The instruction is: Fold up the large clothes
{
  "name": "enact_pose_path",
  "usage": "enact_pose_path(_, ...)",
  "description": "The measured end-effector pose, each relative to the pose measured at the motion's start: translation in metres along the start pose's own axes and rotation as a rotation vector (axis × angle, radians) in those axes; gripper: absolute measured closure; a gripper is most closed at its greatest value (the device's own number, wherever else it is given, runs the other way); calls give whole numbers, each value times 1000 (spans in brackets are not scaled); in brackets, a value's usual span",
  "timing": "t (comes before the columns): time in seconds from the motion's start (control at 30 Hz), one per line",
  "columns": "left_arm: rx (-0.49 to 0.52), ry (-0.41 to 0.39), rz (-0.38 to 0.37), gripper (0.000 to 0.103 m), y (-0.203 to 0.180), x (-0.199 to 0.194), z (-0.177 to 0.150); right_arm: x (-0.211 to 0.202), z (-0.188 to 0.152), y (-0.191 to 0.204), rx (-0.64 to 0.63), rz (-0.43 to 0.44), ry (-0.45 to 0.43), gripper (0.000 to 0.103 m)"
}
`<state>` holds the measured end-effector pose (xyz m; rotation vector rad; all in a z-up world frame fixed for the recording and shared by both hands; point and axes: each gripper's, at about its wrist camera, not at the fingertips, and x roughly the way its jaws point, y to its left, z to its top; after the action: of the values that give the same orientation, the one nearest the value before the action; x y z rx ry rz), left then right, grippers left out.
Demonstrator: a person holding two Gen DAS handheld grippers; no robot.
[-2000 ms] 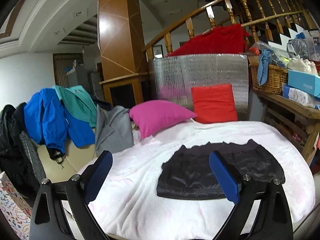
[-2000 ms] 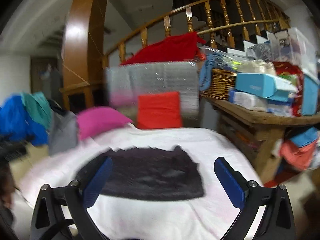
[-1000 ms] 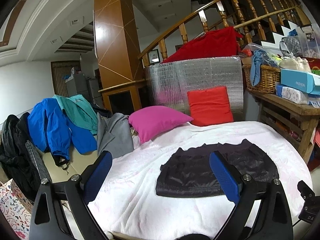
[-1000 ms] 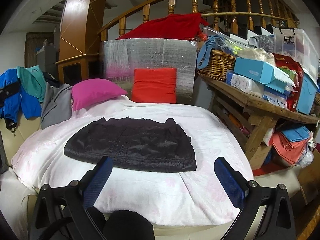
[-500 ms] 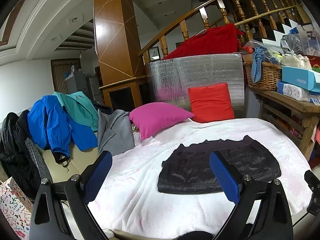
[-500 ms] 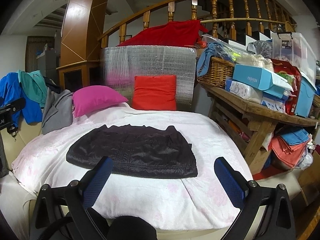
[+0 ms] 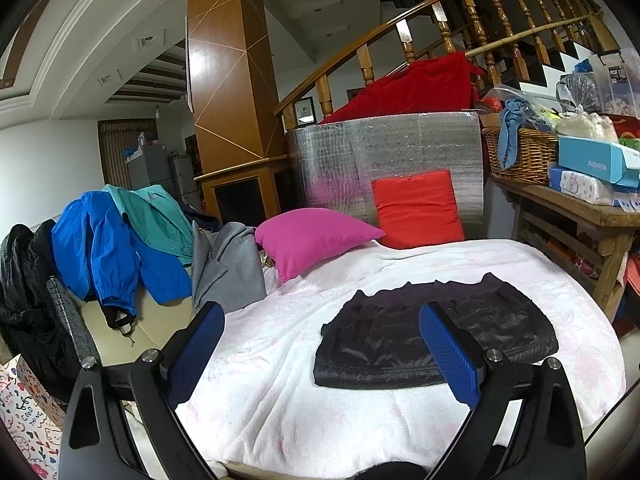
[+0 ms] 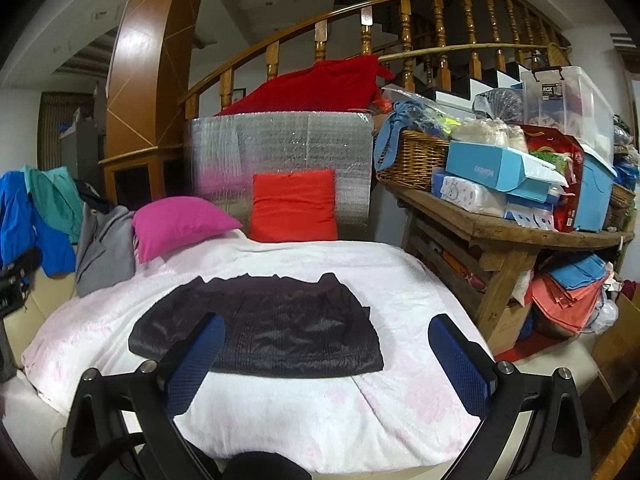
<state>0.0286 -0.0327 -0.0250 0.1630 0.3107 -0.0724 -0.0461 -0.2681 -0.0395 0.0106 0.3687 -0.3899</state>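
Left hand-held gripper point(image 7: 320, 354) and right hand-held gripper point(image 8: 326, 360) both spread wide, empty, clear of folded black garment point(image 8: 264, 332) flat on bed point(image 8: 400, 412).

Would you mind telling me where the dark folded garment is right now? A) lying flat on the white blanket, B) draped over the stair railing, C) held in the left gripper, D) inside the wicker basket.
A: the dark folded garment lies flat on the white blanket, and both the left gripper and the right gripper are open and empty.
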Motion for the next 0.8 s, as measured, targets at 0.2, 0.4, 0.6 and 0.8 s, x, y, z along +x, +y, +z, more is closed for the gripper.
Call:
enact_pose_path(0.2, -6, -6, -4, 5, 6, -1, -1, 2, 2, 7, -17, -3, 7, 0)
enact_pose_path(0.4, -15, -3, -1, 5, 10, -1, -2, 0, 4, 12, -31, -1, 2, 0)
enact_pose_path(0.6, -16, -4, -1, 5, 11, -1, -3, -2, 5, 12, -28, -3, -3, 0)
enact_pose_path(0.8, -20, -3, -1, 5, 12, -2, -5, 0, 5, 13, -35, -1, 7, 0)
